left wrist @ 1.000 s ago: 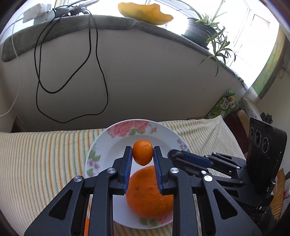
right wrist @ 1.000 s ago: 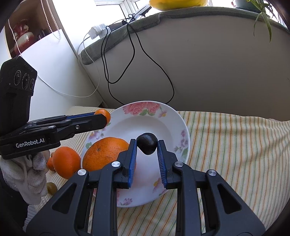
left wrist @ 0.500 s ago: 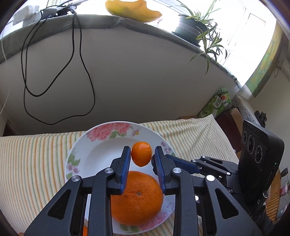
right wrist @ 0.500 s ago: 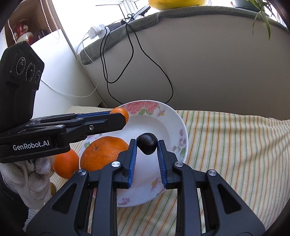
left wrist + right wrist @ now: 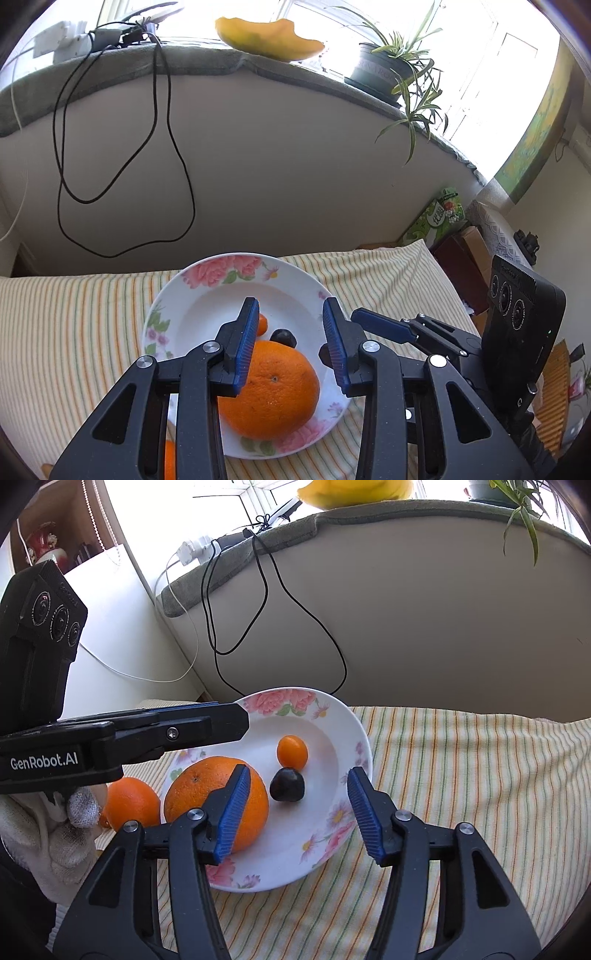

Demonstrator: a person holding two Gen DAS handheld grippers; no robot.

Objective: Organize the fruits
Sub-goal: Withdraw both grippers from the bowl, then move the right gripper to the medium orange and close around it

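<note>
A white floral plate (image 5: 332, 731) (image 5: 207, 295) holds a large orange (image 5: 199, 786) (image 5: 273, 391), a small orange kumquat (image 5: 292, 751) (image 5: 262, 325) and a dark plum-like fruit (image 5: 287, 785) (image 5: 283, 336). My left gripper (image 5: 290, 332) is open and empty above the plate, over the large orange. My right gripper (image 5: 295, 805) is open and empty, its jaws either side of the dark fruit and above it. Another orange (image 5: 129, 803) lies on the striped cloth (image 5: 461, 775) left of the plate.
A beige wall with hanging black cables (image 5: 277, 602) rises right behind the plate. A sill above holds a yellow fruit (image 5: 266, 37) and a potted plant (image 5: 391, 70). Boxes (image 5: 443, 214) stand past the cloth's right end.
Both grippers have opened. The left one let go of the kumquat and the right one let go of the dark fruit; both fruits now lie on the plate.
</note>
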